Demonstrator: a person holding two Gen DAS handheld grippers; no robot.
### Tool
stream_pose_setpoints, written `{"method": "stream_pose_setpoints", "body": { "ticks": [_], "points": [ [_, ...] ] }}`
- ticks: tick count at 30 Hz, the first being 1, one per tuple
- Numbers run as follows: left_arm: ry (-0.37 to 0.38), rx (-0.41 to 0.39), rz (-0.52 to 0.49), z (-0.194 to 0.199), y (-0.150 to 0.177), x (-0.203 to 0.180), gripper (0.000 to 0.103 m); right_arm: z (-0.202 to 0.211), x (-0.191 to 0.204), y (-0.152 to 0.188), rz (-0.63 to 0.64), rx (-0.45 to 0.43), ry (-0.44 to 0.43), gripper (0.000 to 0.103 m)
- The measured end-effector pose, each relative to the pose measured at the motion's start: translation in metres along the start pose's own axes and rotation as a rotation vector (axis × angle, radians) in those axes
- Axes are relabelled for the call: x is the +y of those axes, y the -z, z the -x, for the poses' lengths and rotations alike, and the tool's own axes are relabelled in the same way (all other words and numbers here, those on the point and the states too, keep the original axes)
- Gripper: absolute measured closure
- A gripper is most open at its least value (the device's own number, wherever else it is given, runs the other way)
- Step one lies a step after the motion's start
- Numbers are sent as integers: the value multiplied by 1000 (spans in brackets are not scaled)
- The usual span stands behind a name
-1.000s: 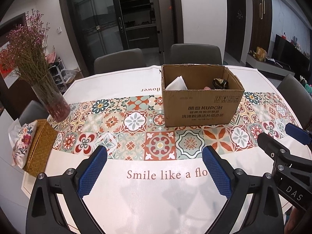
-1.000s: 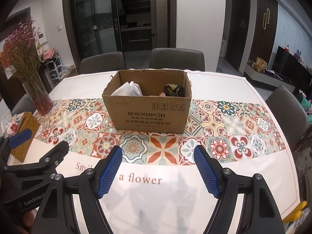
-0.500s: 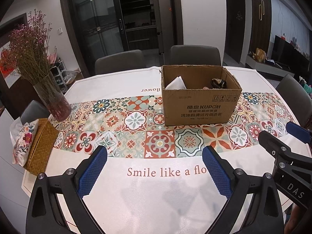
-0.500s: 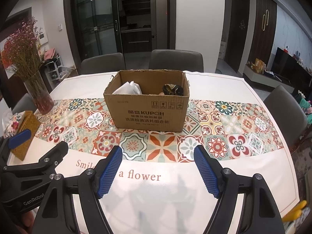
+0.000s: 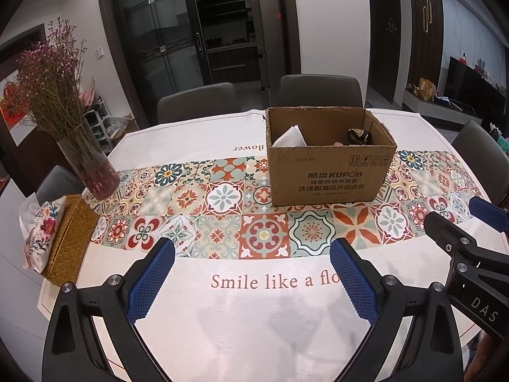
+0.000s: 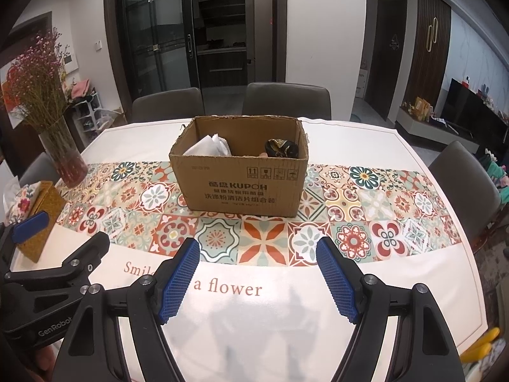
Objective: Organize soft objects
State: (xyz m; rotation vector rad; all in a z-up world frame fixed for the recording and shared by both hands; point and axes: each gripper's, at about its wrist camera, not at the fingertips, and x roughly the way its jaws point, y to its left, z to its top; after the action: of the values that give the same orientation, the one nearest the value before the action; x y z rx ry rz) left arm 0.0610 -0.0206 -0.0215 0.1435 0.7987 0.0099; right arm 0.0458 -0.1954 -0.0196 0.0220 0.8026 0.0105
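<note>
An open brown cardboard box (image 5: 331, 172) (image 6: 241, 184) stands on the patterned runner in the middle of the table. Inside it lie a white cloth (image 5: 291, 137) (image 6: 211, 146) at the left and a dark patterned soft item (image 5: 358, 135) (image 6: 281, 148) at the right. My left gripper (image 5: 253, 281) is open and empty over the near white part of the tablecloth, well short of the box. My right gripper (image 6: 257, 281) is open and empty beside it, also short of the box. Each gripper shows at the edge of the other's view.
A glass vase of dried pink flowers (image 5: 89, 165) (image 6: 65, 159) stands at the far left. A woven tissue box with a floral cover (image 5: 63, 238) (image 6: 38, 210) lies near the left table edge. Grey chairs (image 5: 321, 90) surround the table (image 5: 191, 140).
Both grippers have drawn back and risen slightly from the box, which looks a little farther and smaller. Both stay open and empty.
</note>
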Motion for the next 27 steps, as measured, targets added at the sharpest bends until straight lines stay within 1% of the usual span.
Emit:
{"method": "stream_pose_setpoints", "body": {
  "ticks": [15, 20, 27],
  "points": [
    [0, 5, -1, -1, 0, -2, 3, -1, -3, -1, -8, 0, 2, 26],
    [-10, -7, -5, 1, -1, -2, 0, -1, -3, -1, -9, 0, 2, 26],
    [-10, -16, -10, 2, -2, -2, 0, -2, -3, -1, -9, -1, 3, 26]
  ]
}}
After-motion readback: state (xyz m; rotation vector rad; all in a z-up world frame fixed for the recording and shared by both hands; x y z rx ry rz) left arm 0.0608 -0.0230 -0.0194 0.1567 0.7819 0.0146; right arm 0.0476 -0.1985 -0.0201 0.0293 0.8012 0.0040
